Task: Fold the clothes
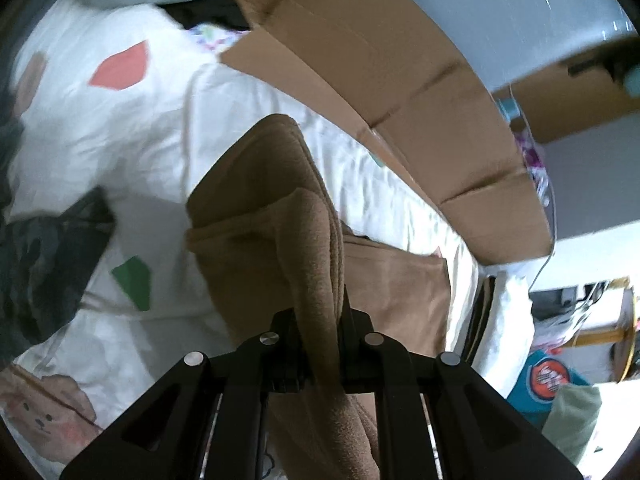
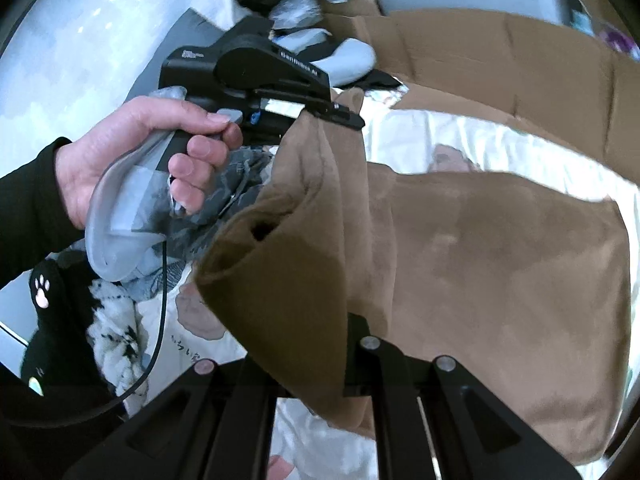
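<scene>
Both fisheye views were soft with motion blur and bent hard toward dark rims. Cool, flat daylight washed out the white bedsheet (image 1: 132, 128); the brown fleece garment (image 2: 500, 264) shaded itself at its near fold.

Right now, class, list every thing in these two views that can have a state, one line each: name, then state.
Left tool: shut on brown fleece garment.
Right tool: shut on brown fleece garment.
Brown fleece garment: partly lifted, the rest lying on the sheet.
Brown cardboard box: flaps open.
White printed bedsheet: spread, wrinkled.
Hand: gripping the left tool's handle.
</scene>
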Motion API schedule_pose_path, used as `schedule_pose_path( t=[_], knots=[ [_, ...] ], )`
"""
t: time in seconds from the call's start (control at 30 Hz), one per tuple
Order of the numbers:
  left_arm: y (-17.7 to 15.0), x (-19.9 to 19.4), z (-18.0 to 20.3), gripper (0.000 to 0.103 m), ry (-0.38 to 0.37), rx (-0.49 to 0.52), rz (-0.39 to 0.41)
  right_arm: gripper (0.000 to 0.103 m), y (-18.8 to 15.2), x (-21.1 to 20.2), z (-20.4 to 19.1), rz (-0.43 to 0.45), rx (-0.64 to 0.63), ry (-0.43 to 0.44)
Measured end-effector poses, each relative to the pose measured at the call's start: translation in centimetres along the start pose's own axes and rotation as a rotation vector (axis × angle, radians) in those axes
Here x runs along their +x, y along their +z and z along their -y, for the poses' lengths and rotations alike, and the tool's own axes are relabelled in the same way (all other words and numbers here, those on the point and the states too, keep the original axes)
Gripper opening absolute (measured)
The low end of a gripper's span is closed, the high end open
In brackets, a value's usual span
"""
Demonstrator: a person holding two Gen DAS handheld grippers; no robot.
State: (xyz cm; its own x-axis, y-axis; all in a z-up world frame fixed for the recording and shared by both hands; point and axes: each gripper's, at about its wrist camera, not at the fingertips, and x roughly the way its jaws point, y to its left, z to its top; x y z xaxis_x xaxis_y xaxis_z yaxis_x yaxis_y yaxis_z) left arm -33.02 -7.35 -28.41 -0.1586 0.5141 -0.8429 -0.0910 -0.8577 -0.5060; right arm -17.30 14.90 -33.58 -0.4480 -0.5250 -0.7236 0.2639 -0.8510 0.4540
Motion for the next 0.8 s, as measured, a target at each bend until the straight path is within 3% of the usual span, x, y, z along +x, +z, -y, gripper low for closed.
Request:
schedule_pose_path(
  t=[0.27, 0.8],
  knots=[
    [-0.1, 3.2, 4.7, 0.009, 0.049, 0.041, -0.037, 0.005, -1.2, -1.7, 3.9, 0.016, 0.086, -0.002],
    [-2.6, 10.2, 12.5, 0.009, 0.043, 0.159, -0.098, 0.005, -6.1, -4.4, 11.5, 0.073, 0.314, 0.002]
  ],
)
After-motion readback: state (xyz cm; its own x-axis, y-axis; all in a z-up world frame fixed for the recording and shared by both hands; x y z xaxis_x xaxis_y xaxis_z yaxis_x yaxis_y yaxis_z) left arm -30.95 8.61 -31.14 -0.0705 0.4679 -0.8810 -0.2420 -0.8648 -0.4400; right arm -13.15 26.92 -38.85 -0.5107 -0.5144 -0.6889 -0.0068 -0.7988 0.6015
